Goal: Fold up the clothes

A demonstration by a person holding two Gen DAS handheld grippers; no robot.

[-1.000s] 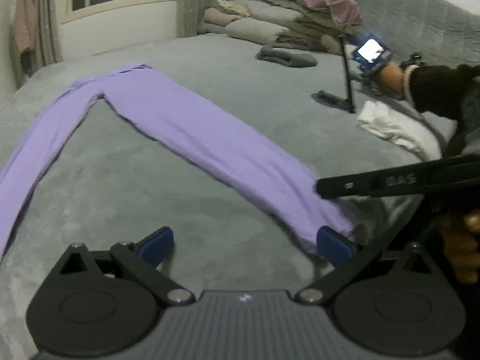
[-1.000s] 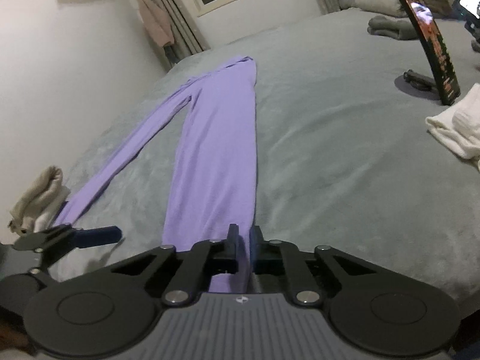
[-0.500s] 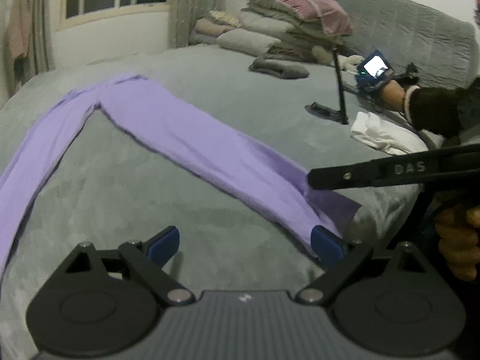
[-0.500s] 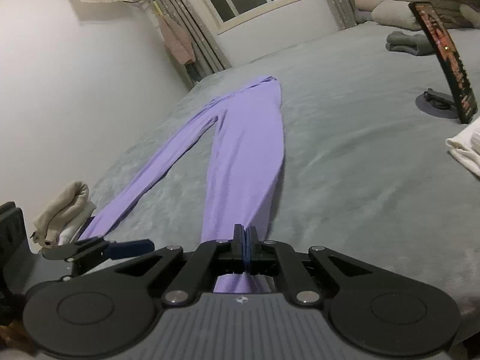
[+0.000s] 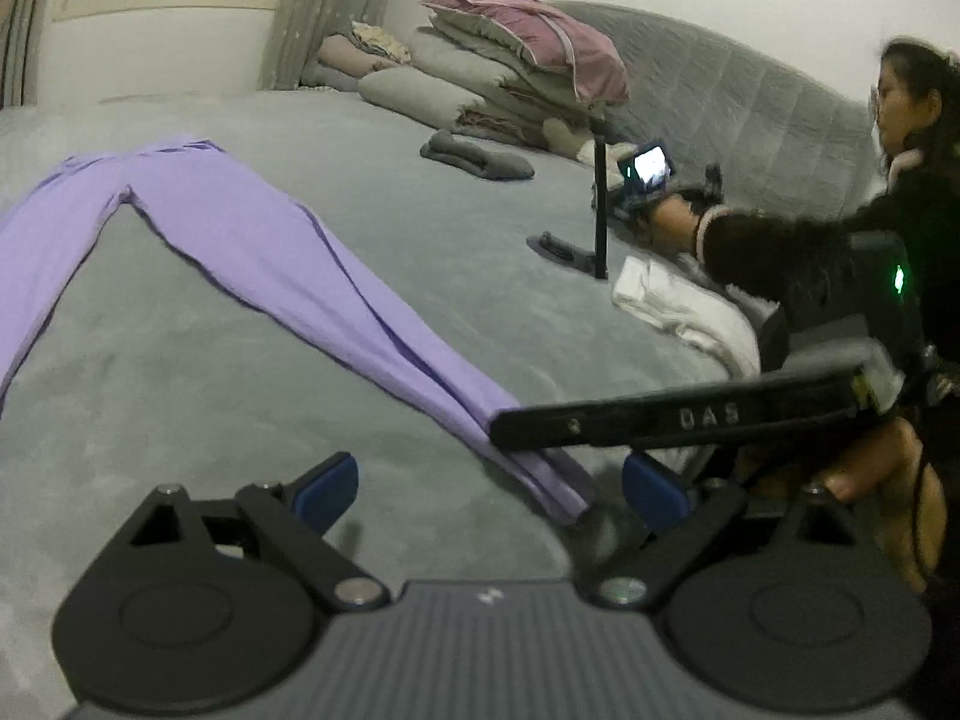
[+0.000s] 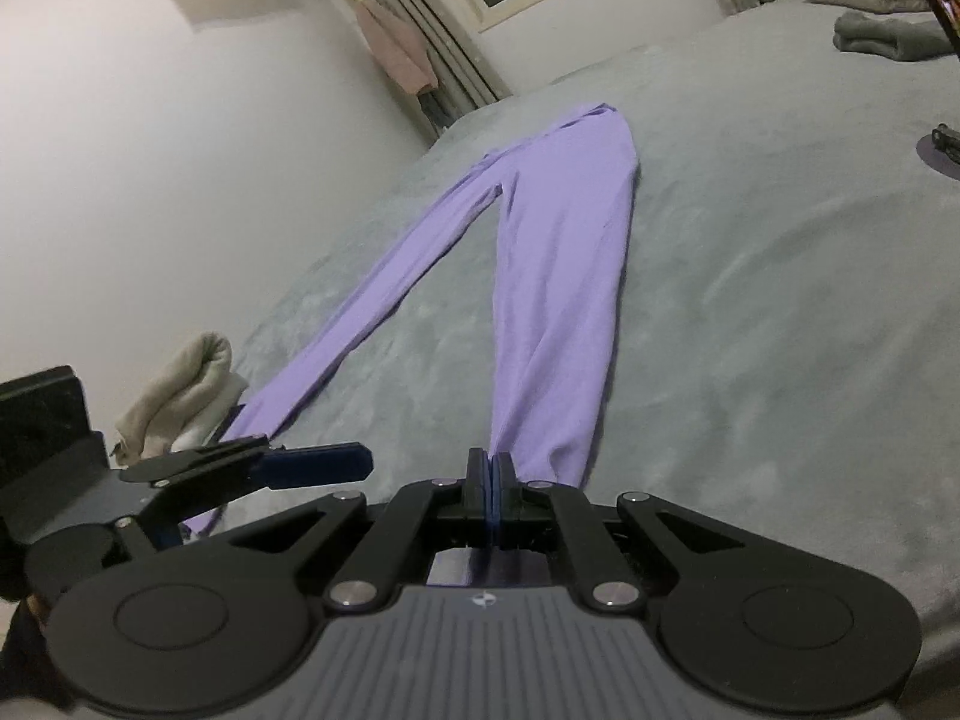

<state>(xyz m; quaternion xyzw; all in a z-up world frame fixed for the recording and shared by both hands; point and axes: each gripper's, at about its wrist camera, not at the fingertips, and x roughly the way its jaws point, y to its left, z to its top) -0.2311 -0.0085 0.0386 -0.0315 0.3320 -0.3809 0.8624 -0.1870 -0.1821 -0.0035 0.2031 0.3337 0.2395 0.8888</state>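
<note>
nearest, right wrist view: black right gripper (image 6: 491, 474) with blue pads, jaws pressed together on the cuff of the pale purple stretch leggings (image 6: 558, 312); the pinch itself shows only here. the left wrist view shows the same tool from the side as a long black bar across the cuff, gripped by a hand (image 5: 870, 480).

left gripper (image 5: 489, 483), black with blue pads: jaws spread wide and empty, low over the grey plush bedspread (image 5: 180, 396), just short of the held cuff.

leggings: laid flat on the bedspread in a v, waistband at the far end towards the window, the other leg running off to the left edge of the bed.

right view only: crumpled beige cloth (image 6: 180, 390) near the free leg's cuff; pink cloth hanging by the curtain (image 6: 396, 51).

left view only: folded white garment (image 5: 678, 306) near the bed's right edge; black phone stand (image 5: 594, 222); folded dark grey garment (image 5: 477, 159); stacked grey pillows with a pink quilt on top (image 5: 510, 60); a person in a dark fuzzy sleeve (image 5: 780, 246), with a lit screen by the wrist.
</note>
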